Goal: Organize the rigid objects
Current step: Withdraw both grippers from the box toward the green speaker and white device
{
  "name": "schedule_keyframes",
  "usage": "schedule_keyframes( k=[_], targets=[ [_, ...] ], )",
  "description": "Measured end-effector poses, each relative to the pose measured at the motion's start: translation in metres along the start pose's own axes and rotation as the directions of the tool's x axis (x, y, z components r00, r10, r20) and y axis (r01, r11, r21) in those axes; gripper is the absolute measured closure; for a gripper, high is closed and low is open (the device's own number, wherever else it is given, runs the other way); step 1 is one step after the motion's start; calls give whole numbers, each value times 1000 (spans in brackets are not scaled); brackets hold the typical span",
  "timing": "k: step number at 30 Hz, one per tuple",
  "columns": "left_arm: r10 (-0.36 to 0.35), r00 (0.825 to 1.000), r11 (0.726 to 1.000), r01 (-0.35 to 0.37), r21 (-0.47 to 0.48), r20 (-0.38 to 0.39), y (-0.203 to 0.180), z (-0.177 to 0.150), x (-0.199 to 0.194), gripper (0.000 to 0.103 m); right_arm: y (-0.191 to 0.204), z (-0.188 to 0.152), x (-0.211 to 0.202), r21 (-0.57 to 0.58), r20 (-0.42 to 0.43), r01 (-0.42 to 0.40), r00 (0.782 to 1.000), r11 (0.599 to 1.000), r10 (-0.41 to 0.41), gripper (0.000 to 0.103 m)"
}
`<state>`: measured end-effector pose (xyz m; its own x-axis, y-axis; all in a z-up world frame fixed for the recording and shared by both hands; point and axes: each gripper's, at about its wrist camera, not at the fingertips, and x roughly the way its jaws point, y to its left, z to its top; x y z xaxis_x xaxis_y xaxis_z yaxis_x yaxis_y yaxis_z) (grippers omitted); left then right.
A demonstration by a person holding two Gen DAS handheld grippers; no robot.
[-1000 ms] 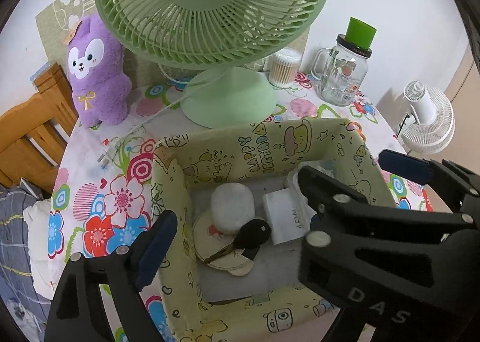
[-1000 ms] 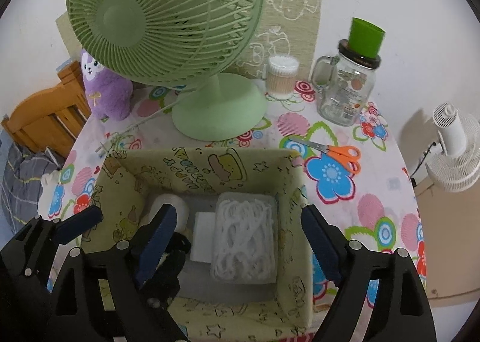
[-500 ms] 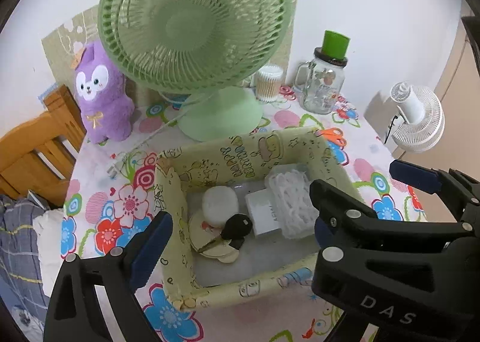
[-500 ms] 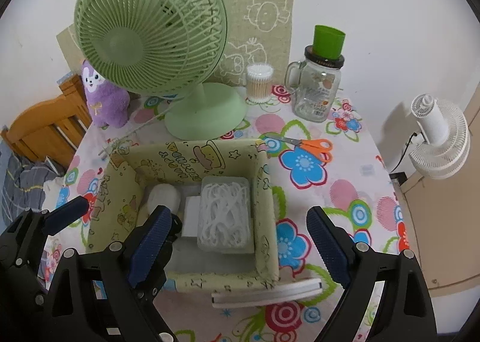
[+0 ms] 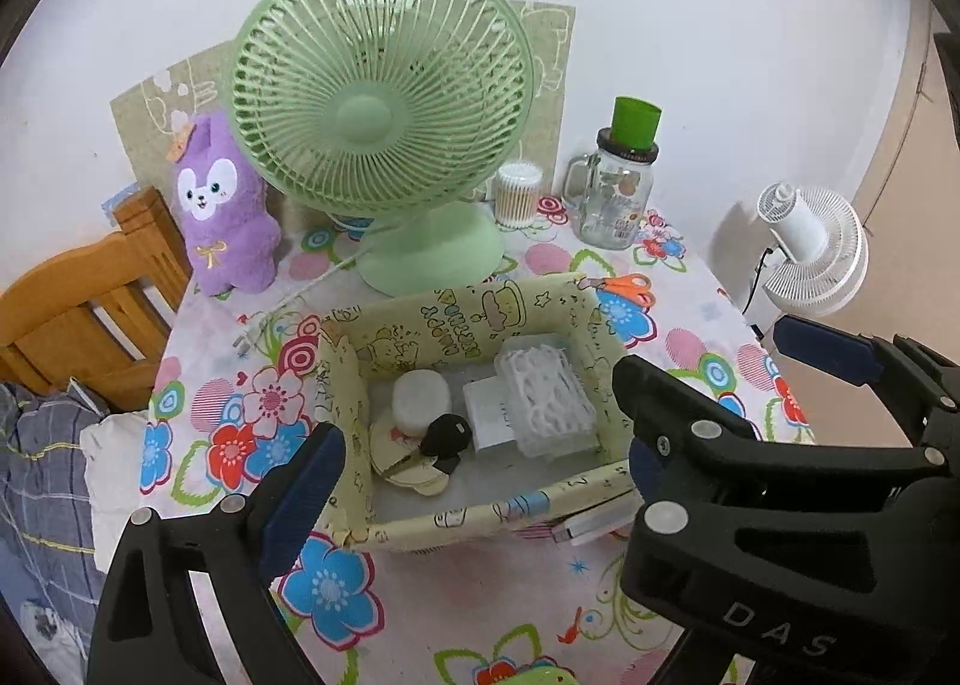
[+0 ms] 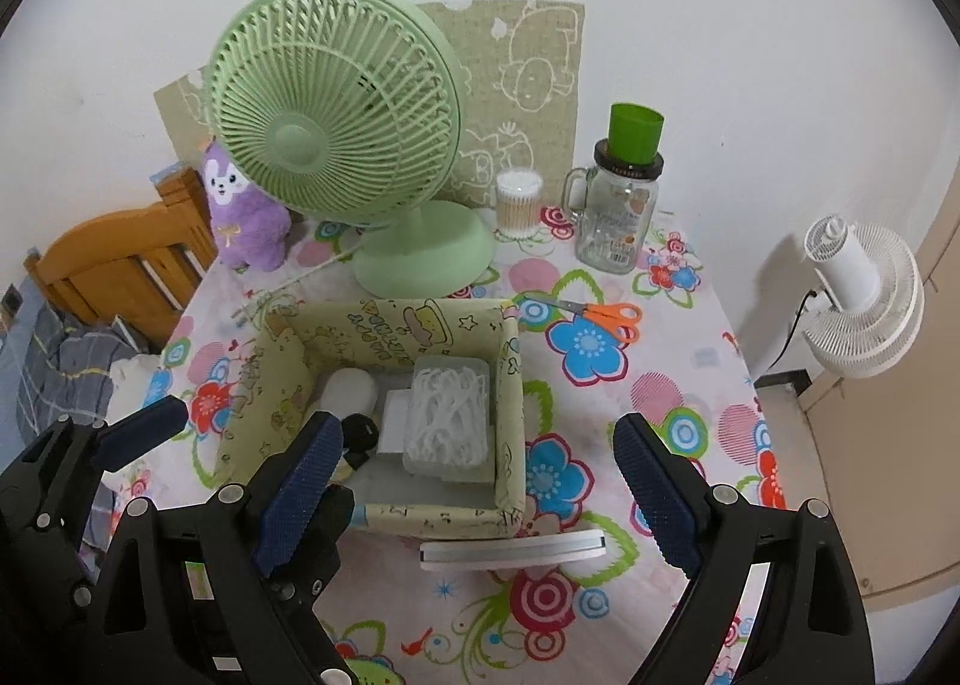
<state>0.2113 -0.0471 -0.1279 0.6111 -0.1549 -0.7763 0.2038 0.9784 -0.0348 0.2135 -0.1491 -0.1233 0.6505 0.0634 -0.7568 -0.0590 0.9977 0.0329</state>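
Note:
A yellow cartoon-print storage box (image 5: 456, 319) (image 6: 507, 385) stands on the flowered table. Inside lie a clear case of white floss picks (image 5: 543, 385) (image 6: 447, 412), a small white box (image 5: 489, 409), a white oval case (image 5: 420, 400) (image 6: 351, 391), a black car key (image 5: 445, 436) and round coasters (image 5: 408, 460). A flat white and silver bar (image 6: 513, 552) lies against the box's near wall. My left gripper (image 5: 474, 496) is open and empty, above and in front of the box. My right gripper (image 6: 474, 496) is open and empty beside it.
A green desk fan (image 5: 384, 102) (image 6: 336, 102), a purple plush (image 5: 222, 205), a cotton-swab jar (image 6: 519, 202) and a glass mug jar with a green cup (image 6: 618, 208) stand at the back. Orange scissors (image 6: 600, 316) lie right of the box. A white fan (image 6: 858, 295) and a wooden chair (image 5: 78, 301) flank the table.
Both grippers have pulled back and up from the box, so the whole table now shows. Both stay open and empty. The box's contents have not moved.

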Motion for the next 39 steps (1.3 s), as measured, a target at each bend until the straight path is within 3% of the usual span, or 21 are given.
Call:
schedule_keyframes(
  k=[20, 39],
  targets=[
    [37, 998, 999, -36, -21, 47, -17, -16, -53, 5, -10, -13, -56, -23, 60, -66, 996, 998, 68, 4],
    [63, 998, 991, -63, -117, 3, -23, -57, -57, 5, -19, -44, -58, -91, 28, -114, 993, 989, 117, 4]
  ],
)
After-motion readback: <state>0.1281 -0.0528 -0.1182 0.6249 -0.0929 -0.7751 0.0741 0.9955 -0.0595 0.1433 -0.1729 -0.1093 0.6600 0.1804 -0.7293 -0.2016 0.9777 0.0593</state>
